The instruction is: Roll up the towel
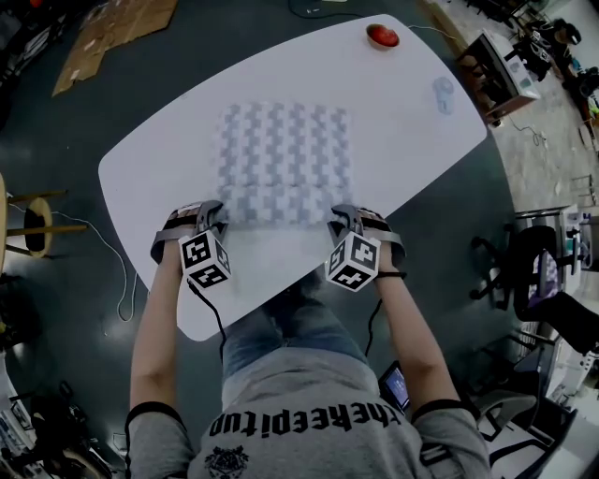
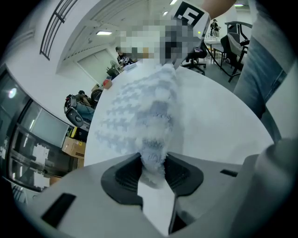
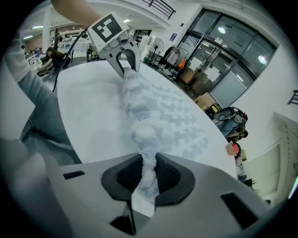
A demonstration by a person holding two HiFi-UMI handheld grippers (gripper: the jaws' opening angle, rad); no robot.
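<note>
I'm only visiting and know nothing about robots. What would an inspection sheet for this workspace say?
Surface: white table, rounded corners.
Job's things: checked towel lies flat, its near edge rolled up.
Clutter: red round object at the far edge; faint pale object, unclear.
Grippers: left gripper and right gripper each clamp one end of the roll.
Cables: black cable hangs from the left gripper; white cable on the floor.
Surroundings: dark floor, cardboard, office chair.

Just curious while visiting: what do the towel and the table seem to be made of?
The towel: probably soft terry cloth; fuzzy pile, pale houndstooth pattern. The table: smooth, even white top, perhaps laminate or plastic; its look leaves that open.
</note>
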